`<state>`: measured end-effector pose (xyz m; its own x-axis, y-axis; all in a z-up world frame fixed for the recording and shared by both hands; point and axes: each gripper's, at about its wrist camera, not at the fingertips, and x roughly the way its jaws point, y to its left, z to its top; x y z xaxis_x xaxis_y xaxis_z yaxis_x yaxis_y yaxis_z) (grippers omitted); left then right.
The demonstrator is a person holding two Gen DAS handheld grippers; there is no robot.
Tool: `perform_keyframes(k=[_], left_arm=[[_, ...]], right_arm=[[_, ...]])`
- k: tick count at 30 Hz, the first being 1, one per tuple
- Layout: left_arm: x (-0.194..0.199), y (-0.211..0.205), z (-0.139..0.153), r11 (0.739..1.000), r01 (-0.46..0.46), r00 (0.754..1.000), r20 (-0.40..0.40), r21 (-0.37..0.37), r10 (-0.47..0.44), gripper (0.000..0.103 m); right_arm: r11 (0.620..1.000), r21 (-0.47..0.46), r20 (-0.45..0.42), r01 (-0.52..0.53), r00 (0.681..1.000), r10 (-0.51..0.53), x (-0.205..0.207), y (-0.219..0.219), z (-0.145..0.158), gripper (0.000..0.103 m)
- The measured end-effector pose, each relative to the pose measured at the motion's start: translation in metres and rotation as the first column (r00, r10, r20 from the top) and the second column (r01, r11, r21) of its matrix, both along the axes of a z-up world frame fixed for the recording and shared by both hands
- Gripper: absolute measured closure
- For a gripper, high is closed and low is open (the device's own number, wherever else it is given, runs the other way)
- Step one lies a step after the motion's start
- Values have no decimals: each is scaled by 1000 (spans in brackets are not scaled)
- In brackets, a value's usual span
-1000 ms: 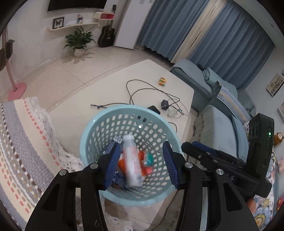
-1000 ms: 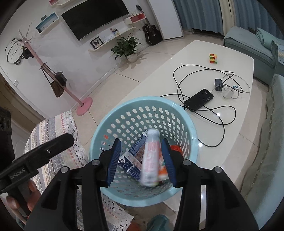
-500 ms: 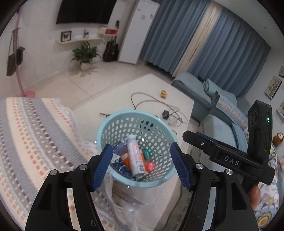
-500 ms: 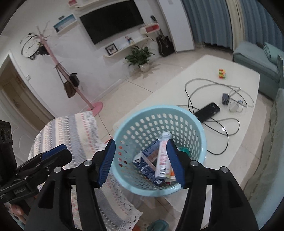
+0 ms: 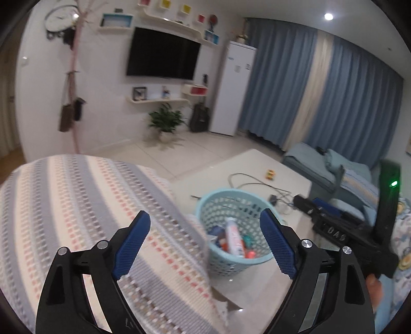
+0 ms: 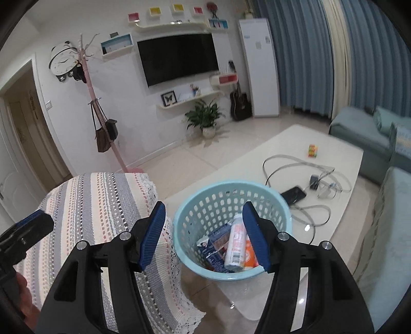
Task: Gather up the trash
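Dim indoor light, cool blue-grey cast in both views. 1 ceiling spotlight [image 5: 328, 16] blown out at top right of the left wrist view. Small glare spots on the glossy white table [image 6: 307, 227]. Left wrist view has motion blur: striped cloth [image 5: 77, 205] and wall smeared. Right wrist view is sharper, with soft edges. Heavy fisheye bending, black vignette in corners. Shadows soft and faint.
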<state>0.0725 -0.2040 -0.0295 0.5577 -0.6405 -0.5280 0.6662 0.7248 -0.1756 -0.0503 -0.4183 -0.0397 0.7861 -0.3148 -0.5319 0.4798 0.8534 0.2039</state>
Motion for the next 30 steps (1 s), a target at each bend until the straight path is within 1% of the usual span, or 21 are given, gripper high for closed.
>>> perform_keyframes(k=[4, 6, 8, 13, 16, 19, 22, 25, 27, 30], left_arm=[[-17, 11, -5, 998, -65, 997, 32, 7, 65, 18], [-24, 15, -5, 996, -85, 995, 48, 5, 85, 18], [-34, 20, -4, 993, -115, 990, 84, 3, 114, 18], [-48, 35, 2, 986, -169, 974, 149, -9, 168, 15], [-48, 42, 3, 980, -200, 964, 177, -21, 200, 15], [-49, 48, 0, 976, -216, 959, 179, -36, 219, 15], [-47, 49, -7, 974, -222, 961, 159, -41, 225, 15], [-49, 47, -17, 974, -226, 964, 140, -31, 228, 15], [-49, 46, -18, 974, -225, 964, 138, -21, 226, 15], [-48, 49, -19, 974, -227, 962, 146, -25, 228, 15]], right_arm=[[997, -78, 22, 19, 1000, -18, -9, 16, 7, 44], [994, -104, 33, 25, 999, -21, -11, 22, 10, 39], [990, -133, 51, 46, 998, -39, -16, 28, 13, 36], [987, -151, 81, 60, 996, -48, -20, 40, 18, 36], [982, -172, 94, 73, 994, -57, -21, 47, 17, 36], [979, -185, 104, 84, 992, -65, -23, 51, 13, 36], [978, -191, 97, 87, 993, -69, -23, 54, 6, 36], [975, -204, 84, 90, 994, -74, -22, 56, -1, 36], [976, -198, 82, 90, 994, -75, -20, 56, -3, 36], [977, -194, 85, 88, 994, -73, -19, 56, -4, 36]])
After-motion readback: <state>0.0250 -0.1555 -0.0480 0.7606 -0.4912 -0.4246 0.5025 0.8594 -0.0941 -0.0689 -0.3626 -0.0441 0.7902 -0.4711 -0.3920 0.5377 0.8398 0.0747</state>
